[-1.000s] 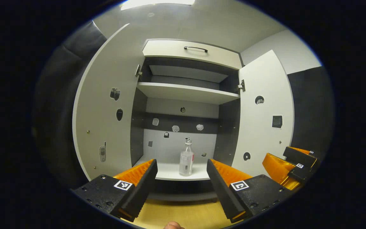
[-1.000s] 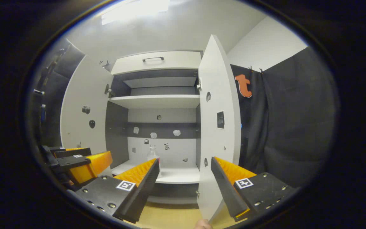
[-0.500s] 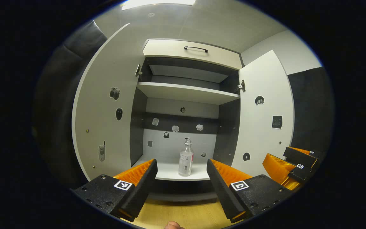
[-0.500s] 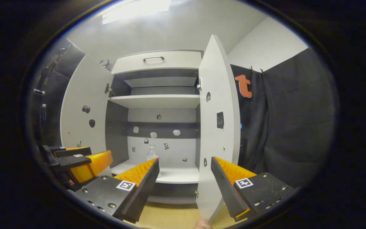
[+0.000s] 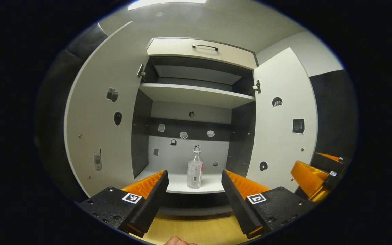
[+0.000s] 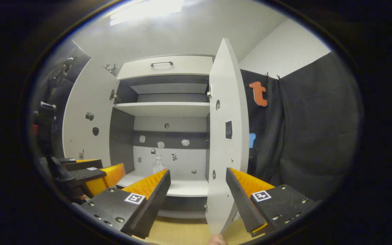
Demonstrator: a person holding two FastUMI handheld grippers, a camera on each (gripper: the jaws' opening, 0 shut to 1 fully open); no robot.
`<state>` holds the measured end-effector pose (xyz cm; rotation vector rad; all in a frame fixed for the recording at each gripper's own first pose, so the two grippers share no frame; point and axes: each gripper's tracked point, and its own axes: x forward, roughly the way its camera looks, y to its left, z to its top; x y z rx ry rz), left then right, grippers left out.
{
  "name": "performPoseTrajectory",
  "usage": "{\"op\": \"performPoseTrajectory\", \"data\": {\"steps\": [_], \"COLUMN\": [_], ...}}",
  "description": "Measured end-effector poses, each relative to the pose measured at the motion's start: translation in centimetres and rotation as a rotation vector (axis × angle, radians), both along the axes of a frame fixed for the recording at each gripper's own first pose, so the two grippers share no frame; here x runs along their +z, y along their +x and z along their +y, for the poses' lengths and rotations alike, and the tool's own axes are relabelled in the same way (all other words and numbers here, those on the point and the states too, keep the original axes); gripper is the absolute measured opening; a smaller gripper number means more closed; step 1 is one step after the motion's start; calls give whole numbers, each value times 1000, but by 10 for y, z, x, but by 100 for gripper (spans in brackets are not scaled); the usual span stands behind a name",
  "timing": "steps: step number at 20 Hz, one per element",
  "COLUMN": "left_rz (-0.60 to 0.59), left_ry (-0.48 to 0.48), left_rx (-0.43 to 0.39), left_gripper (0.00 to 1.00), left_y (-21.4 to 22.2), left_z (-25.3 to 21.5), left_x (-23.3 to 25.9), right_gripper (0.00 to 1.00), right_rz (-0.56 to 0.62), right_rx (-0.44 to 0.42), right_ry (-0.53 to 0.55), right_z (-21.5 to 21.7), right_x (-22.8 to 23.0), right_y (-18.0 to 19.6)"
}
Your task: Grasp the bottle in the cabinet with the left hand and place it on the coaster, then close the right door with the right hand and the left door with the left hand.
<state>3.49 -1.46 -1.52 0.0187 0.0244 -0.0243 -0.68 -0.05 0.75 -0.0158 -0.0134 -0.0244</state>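
Bottle (image 5: 195,170) upright on white cabinet shelf (image 5: 182,185), both doors open, both grippers' jaws spread.

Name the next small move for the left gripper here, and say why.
Probably ease the left gripper straight forward toward the bottle. Its jaws are open and empty, the bottle stands upright on the lower shelf centred between them but farther in, and both doors are swung wide open.

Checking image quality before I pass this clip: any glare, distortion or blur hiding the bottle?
Left gripper view: bottle sharp, evenly lit; fisheye bows the left door. Right gripper view: ceiling light blown out; bottle small, partly behind a finger.
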Motion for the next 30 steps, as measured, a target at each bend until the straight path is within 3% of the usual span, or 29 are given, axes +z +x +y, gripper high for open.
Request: {"op": "performPoseTrajectory", "data": {"steps": [5,12,17,18,19,23,25,26,30], "left_rz": [-6,-22,38,52,67,120,126,121,137], "left_ry": [30,117,96,96,94,70,66,68,57], "left_rx": [-2,50,60,72,76,81,81,81,76], "left_gripper": [96,96,97,97,97,97,91,77,75], "left_y": [60,158,220,231,240,268,277,276,270], "left_z": [0,8,7,10,11,12,11,11,11], "left_x": [-7,-26,-58,-66,-73,-94,-96,-96,-96], "right_gripper": [98,98,98,94,98,98,99,99,99], "right_rz": [-21,-19,-4,3,8,43,59,65,60], "right_rx": [-83,-289,-398,-412,-425,-456,-462,-464,-456], "right_ry": [-22,-70,-114,-129,-141,-154,-146,-143,-146], "right_z": [-8,-79,-110,-113,-116,-122,-123,-124,-125], "right_x": [12,13,11,9,8,-2,-7,-9,-8], "right_y": [-16,-49,-72,-76,-79,-86,-86,-87,-87]}}
